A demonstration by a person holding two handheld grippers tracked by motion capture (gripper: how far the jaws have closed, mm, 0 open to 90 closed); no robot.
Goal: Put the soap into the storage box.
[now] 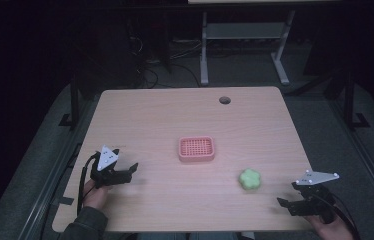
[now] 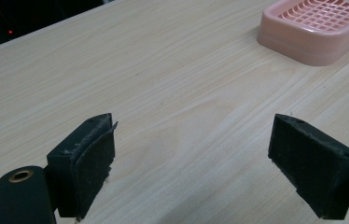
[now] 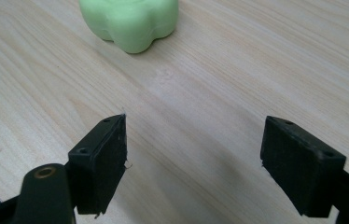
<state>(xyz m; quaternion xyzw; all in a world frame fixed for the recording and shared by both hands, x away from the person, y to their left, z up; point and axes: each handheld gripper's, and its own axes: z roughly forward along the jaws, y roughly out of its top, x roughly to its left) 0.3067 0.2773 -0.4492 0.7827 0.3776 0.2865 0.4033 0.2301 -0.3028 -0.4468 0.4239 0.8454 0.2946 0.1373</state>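
Dark surroundings close in on a pale wood tabletop [image 1: 165, 115], with the grey legs of another desk [image 1: 204, 50] standing on the floor beyond its far edge. A round cable hole [image 1: 224, 100] sits near that far edge.

Near the middle of the tabletop lies a pink soap dish [image 1: 196, 149] with a slotted grid top; it serves as the landmark. A green flower-shaped soap [image 1: 250, 179] rests on the bare wood to the right of the dish and nearer the person, well apart from it.

Left of the dish and nearer the person, the left gripper [image 1: 131, 169] hovers low over the wood, held by a hand [image 1: 95, 192] in a dark sleeve. Its fingers [image 2: 88, 158] stand spread wide with nothing between them, and the dish shows at the upper right of the left gripper view.

Far to the right of the dish, by the near edge, the right gripper [image 1: 286, 204] is held by the other hand [image 1: 331, 227]. Its fingers [image 3: 105, 161] are likewise parted and empty, aimed towards the soap, which lies ahead of them without touching.
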